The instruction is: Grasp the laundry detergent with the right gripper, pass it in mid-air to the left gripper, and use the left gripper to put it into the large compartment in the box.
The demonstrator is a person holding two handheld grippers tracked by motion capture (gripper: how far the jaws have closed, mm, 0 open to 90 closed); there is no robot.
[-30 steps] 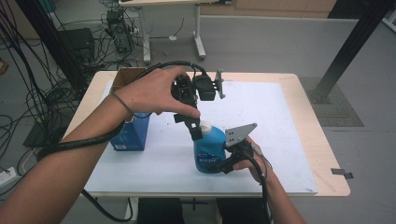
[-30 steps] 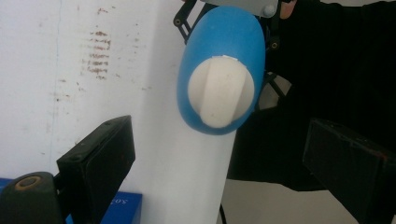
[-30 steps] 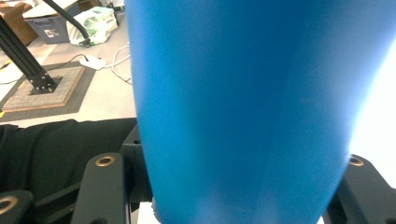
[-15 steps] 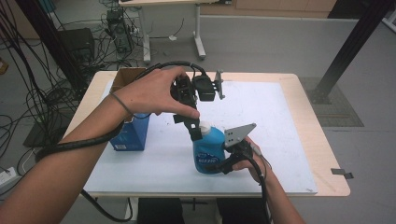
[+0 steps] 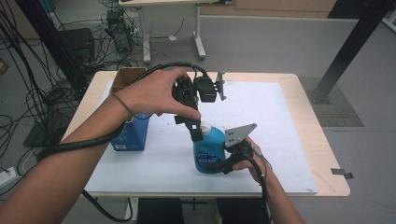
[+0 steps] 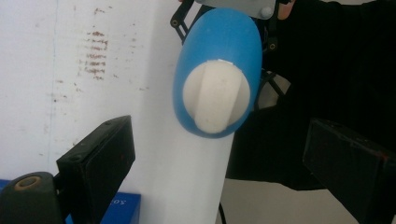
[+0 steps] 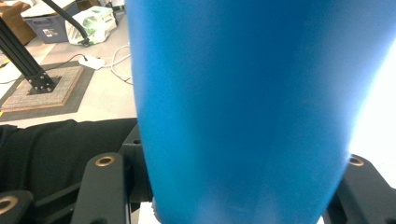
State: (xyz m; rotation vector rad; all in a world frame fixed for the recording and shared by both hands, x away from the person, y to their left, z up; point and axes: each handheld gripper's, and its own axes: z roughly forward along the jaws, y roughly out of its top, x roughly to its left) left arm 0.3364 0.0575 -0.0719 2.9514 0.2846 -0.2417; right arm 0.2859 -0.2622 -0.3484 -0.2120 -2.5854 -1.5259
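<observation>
Item: blue bottle (image 5: pixel 208 151) with white cap (image 6: pixel 215 95), upright on the white mat (image 5: pixel 280 121) near the table's front edge. All places below are given from this bottle.

Right gripper (image 5: pixel 229 161): at the bottle's lower body, on its right flank as seen from above. Clenched on the bottle; in the right gripper view the blue wall sits between both black jaws with the pads against it. Grip unchanged from a second ago.

Left gripper (image 5: pixel 196 133): directly above the bottle, pointing down at the cap. Jaws spread wide; in the left gripper view they stand well to either side of the cap and short of it, touching nothing. Position and opening match the earlier high views.

Blue carton (image 5: pixel 133 133): to the bottle's left, apart from it. Brown cardboard box (image 5: pixel 126 77): behind the carton, at the table's far left.

Change noted: none; both hands hold as they were. Judgement: the bottle is steadied and the cap is lined up but not yet taken, so the work appears paused just ahead of closing on the cap, likely to twist it off.
</observation>
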